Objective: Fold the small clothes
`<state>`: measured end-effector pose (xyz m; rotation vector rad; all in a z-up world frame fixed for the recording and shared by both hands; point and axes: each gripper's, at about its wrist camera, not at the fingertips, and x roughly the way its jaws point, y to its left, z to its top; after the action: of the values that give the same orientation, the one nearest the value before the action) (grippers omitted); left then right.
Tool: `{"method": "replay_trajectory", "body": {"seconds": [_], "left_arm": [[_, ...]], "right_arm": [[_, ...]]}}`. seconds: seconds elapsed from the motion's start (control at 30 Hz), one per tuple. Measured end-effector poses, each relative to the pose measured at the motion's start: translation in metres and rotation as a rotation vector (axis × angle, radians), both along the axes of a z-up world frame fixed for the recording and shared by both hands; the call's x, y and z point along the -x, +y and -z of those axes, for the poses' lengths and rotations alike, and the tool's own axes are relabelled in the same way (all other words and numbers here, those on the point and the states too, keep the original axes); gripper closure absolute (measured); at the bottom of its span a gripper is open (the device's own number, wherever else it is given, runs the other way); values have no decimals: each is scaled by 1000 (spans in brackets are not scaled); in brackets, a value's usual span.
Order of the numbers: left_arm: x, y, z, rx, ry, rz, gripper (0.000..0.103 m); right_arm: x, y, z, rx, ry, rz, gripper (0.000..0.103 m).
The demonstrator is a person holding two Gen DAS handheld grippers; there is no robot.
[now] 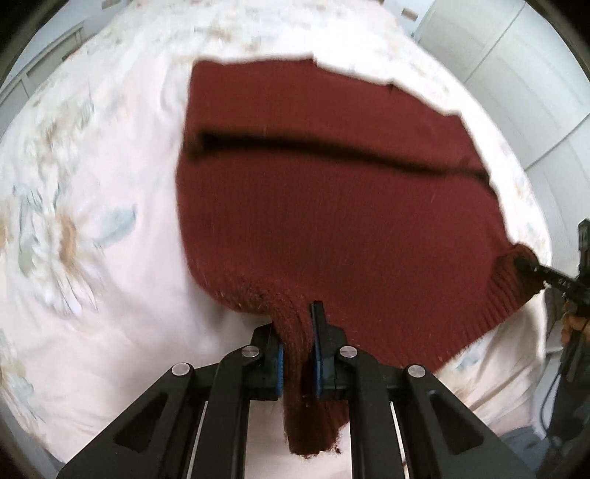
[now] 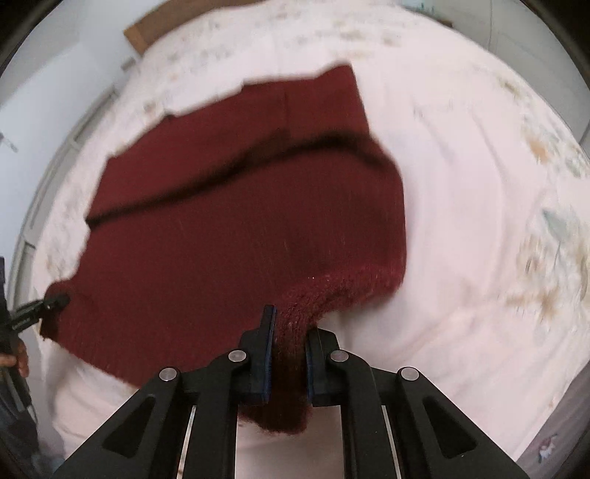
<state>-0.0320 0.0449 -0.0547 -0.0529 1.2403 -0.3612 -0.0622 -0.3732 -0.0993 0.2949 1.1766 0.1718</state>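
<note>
A dark red knitted sweater (image 1: pixel 332 191) lies spread on a pale floral bedspread (image 1: pixel 92 184). Its near ribbed hem is lifted and a dark fold line crosses its middle. My left gripper (image 1: pixel 297 331) is shut on the hem's left corner, with knit bunched between the jaws. My right gripper (image 2: pixel 289 331) is shut on the hem's right corner; the sweater (image 2: pixel 239 221) fills that view too. Each gripper also shows at the edge of the other's view: the right one (image 1: pixel 527 267) and the left one (image 2: pixel 55 300), each pinching its corner.
The bedspread (image 2: pixel 479 221) covers a wide bed with bare room on both sides of the sweater. White cupboards (image 1: pixel 516 92) stand to the right of the bed. A brown board (image 2: pixel 140 33) leans at the far left. Both views are motion-blurred.
</note>
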Motion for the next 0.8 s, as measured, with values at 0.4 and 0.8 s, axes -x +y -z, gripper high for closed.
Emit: {"method": "replay_trajectory", "body": {"seconds": [0.4, 0.8], "left_arm": [[-111, 19, -72, 121, -135, -170, 94], [-220, 13, -40, 8, -97, -216, 93]], "right_arm": [[-98, -28, -68, -90, -203, 135, 91], [-230, -18, -47, -37, -123, 158, 91]]}}
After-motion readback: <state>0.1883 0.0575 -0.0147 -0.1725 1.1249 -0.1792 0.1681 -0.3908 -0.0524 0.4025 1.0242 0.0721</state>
